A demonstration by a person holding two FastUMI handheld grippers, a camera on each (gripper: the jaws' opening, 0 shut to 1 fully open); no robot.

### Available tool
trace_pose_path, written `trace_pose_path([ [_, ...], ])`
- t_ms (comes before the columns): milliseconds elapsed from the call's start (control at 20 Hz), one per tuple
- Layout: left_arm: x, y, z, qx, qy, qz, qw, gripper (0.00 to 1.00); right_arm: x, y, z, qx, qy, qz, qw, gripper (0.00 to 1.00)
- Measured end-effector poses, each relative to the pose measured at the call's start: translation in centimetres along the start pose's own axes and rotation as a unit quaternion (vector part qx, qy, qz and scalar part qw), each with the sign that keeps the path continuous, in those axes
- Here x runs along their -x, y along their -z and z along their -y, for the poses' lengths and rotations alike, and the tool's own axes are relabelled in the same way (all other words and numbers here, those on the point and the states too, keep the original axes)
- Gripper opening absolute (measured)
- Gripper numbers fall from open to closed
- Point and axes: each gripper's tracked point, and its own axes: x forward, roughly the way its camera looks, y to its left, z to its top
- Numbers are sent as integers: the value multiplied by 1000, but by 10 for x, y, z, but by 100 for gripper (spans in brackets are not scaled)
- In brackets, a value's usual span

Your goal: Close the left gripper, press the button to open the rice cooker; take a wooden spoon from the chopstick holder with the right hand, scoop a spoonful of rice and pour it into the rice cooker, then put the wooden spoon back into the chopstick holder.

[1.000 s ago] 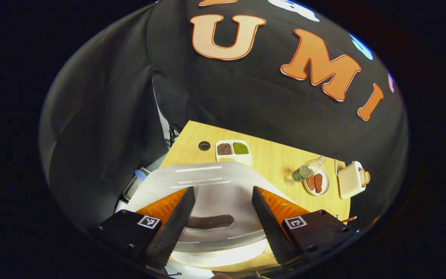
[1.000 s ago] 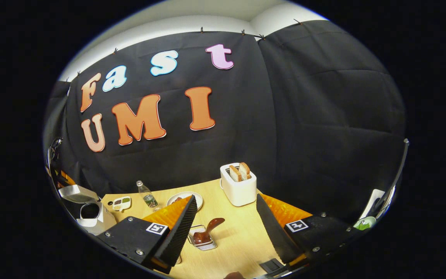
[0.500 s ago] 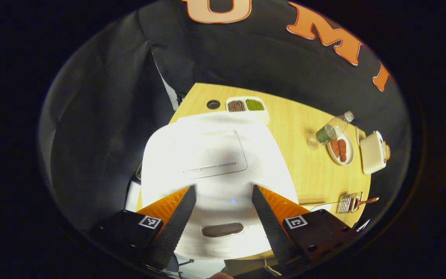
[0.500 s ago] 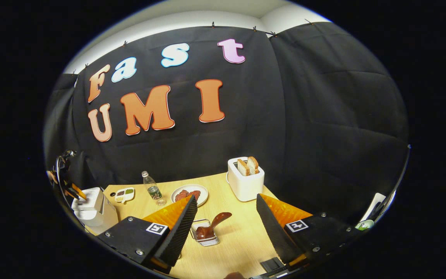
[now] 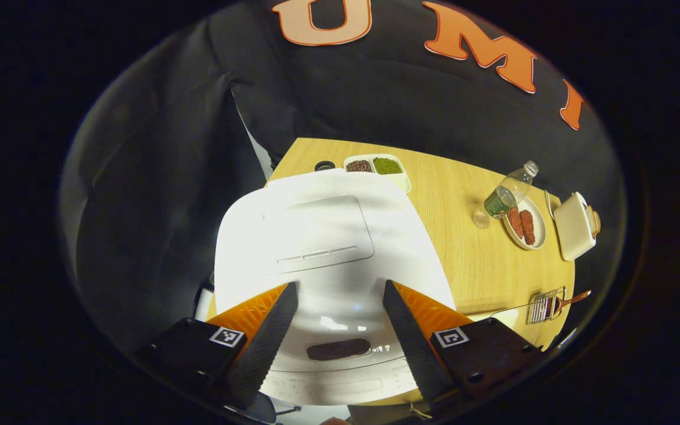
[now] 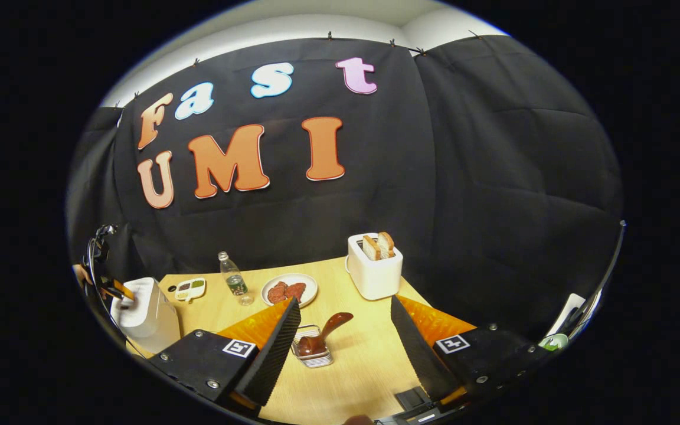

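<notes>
The white rice cooker (image 5: 322, 248) lies right below my left gripper (image 5: 340, 286), its lid down. The dark oval button (image 5: 338, 349) on the cooker's front sits between the open fingers, a little nearer the camera than the tips. In the right gripper view the cooker (image 6: 142, 307) stands at the table's far left. A wire chopstick holder (image 6: 311, 354) holds the wooden spoon (image 6: 333, 326), whose handle leans up to the right. My right gripper (image 6: 344, 300) hangs open above and in front of the holder, touching nothing.
A divided dish of grains (image 5: 375, 166) sits behind the cooker. A water bottle (image 6: 232, 283), a plate of reddish food (image 6: 288, 289) and a white toaster with bread (image 6: 374, 271) stand along the back of the wooden table (image 6: 352, 366). Black cloth walls the booth.
The cooker's lid stood raised a second ago and now lies down. My left gripper has risen above it. The right gripper drew back slightly, still open.
</notes>
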Motion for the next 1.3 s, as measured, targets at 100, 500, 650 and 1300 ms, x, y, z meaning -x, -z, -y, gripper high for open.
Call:
trace_pose_path([
  [100, 0, -2, 0, -4, 1, 26, 1000, 100, -2, -1, -12, 1, -16, 0, 1000, 95],
  [500, 59, -5, -10, 12, -27, 185, 982, 100, -12, -14, -68, 56, -83, 15, 995, 95],
  [650, 112, -16, -12, 11, -41, 277, 960, 100, -15, -24, -96, 70, -108, 37, 991, 95],
  [1300, 280, -22, 53, -13, -19, 499, 866, 100, -14, -72, -203, 78, -185, 150, 968, 95],
])
